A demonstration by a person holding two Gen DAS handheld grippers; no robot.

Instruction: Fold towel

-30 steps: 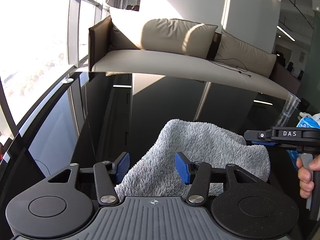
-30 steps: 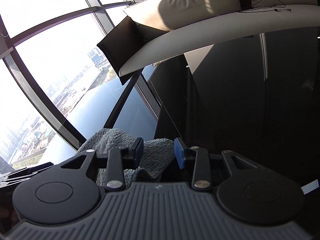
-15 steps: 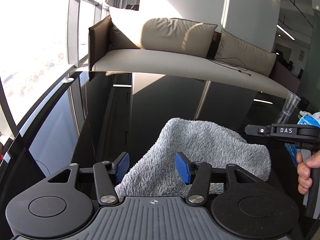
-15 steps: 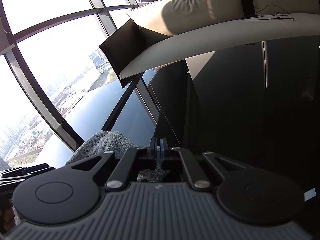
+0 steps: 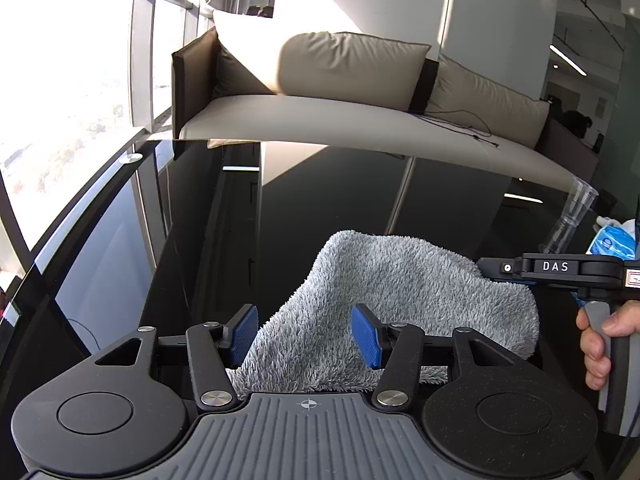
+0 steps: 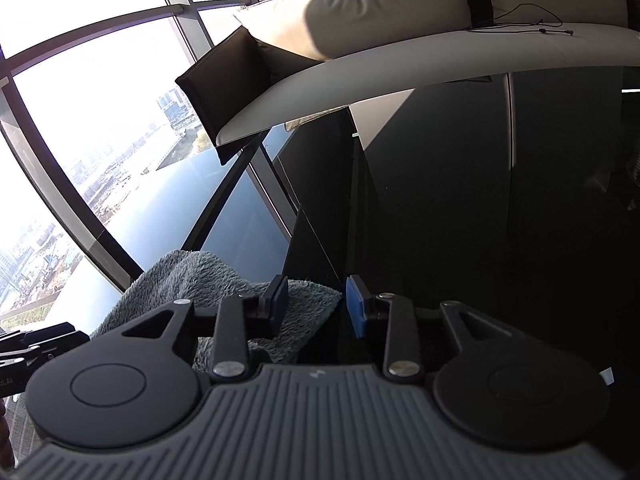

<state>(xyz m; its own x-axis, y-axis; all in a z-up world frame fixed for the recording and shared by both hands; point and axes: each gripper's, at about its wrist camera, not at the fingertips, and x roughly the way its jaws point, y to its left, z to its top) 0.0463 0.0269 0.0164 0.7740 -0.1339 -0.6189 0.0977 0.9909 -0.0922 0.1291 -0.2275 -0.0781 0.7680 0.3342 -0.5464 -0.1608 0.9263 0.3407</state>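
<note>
Holding both tools open: your left tool (image 5: 304, 334) straddles the fluffy grey towel (image 5: 396, 300) on the glossy black bench (image 5: 200, 240); right tool (image 6: 316, 302) grips nothing, at its corner.

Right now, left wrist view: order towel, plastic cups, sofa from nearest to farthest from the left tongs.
1. Towel: lies between the open left tongs, spreading ahead and to the right.
2. Plastic cups: a clear stack at the far right, beyond the towel, behind the right tongs.
3. Sofa: farthest, across the top, past the black table.
</note>
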